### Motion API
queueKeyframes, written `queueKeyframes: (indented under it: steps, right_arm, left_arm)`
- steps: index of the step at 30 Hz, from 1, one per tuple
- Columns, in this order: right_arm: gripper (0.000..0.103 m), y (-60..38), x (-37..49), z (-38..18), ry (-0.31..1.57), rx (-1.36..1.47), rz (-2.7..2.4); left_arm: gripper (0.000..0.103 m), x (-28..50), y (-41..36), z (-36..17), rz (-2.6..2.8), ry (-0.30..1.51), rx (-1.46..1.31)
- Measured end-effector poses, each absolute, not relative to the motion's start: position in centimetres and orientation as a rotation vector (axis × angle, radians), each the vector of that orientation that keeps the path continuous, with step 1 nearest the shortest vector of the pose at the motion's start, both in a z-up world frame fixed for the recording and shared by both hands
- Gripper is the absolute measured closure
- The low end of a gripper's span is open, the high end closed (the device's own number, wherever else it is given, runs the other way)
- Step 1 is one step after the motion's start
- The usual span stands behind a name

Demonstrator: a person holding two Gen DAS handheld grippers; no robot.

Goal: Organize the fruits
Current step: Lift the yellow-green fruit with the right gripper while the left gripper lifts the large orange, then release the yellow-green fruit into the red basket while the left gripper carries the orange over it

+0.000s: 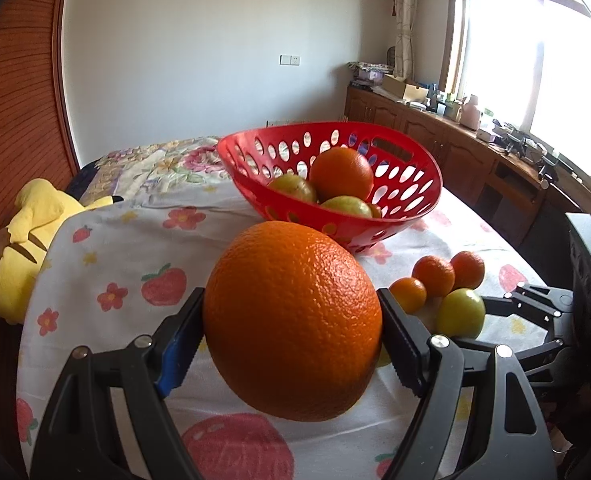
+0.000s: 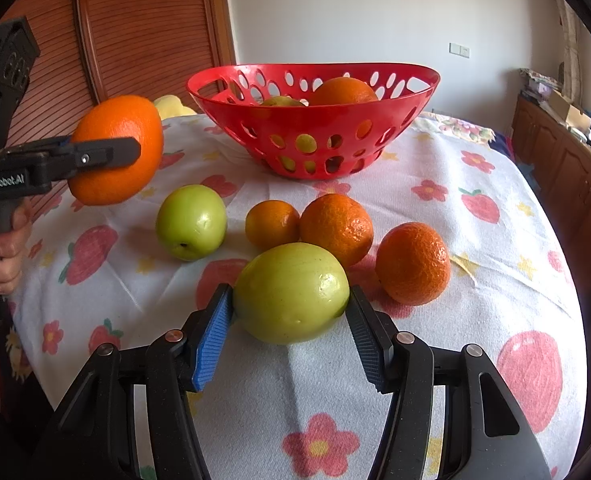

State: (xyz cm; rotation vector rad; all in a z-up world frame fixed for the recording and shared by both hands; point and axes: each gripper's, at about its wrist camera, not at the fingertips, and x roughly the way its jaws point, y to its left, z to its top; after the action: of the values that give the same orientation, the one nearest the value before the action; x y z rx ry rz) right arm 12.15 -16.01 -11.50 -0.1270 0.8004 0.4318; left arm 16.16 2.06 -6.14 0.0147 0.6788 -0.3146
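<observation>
Orange and dimpled, the big round orange [image 1: 293,320] sits clamped between the black fingers of the left gripper [image 1: 291,334], lifted clear of the flower-and-strawberry printed cloth [image 2: 435,360] and hanging short of the red perforated plastic basket [image 2: 311,152]. That basket already carries another orange [image 1: 341,173] and some green fruit. Over on the other side, the right gripper [image 2: 291,320] is low on the cloth with a pale green apple-like fruit [image 2: 291,292] pinched between its blue-ribbed pads; the left pad plainly touches and the right one looks to be on the skin too. Waiting loose on the cloth: a second green fruit [image 2: 191,222] and three small mandarins [image 2: 337,228], bunched close together. Now the risks, as I read them. The orange is wide for those fingers, gripped around its middle, so a quick tilt over the rim could let it roll out and bounce off the table. The basket is light and shallow: a clipped rim may tip it. And the green fruit touches a mandarin behind it; dragging it might send the neighbours rolling.
</observation>
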Motion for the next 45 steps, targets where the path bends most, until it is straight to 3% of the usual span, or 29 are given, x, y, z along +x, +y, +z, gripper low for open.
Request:
queueKeyframes:
  steps: [9,20,30,45]
  right_arm:
    - [0.045,-15.9,11.3,-9.9,0.746,-0.133,0.454]
    - [0.045,-15.8,14.3,-3.5,0.616,-0.176,0.444]
    - [0.044,-15.2,20.5,-3.4,0.665,-0.18,0.413]
    - [0.044,-15.3,23.1,-2.8,0.653,-0.146,0.382]
  left_arm:
    - [0.022,16.4,1.6,-3.4,-0.349,0.634,0.009]
    - [0.022,17.2,1.2,-0.6,-0.336,0.585,0.049]
    - [0.022,17.4,1.0,-0.9,-0.338,0.593,0.06]
    - [0.022,19.8,0.0,-1.3,-0.316,0.609,0.071]
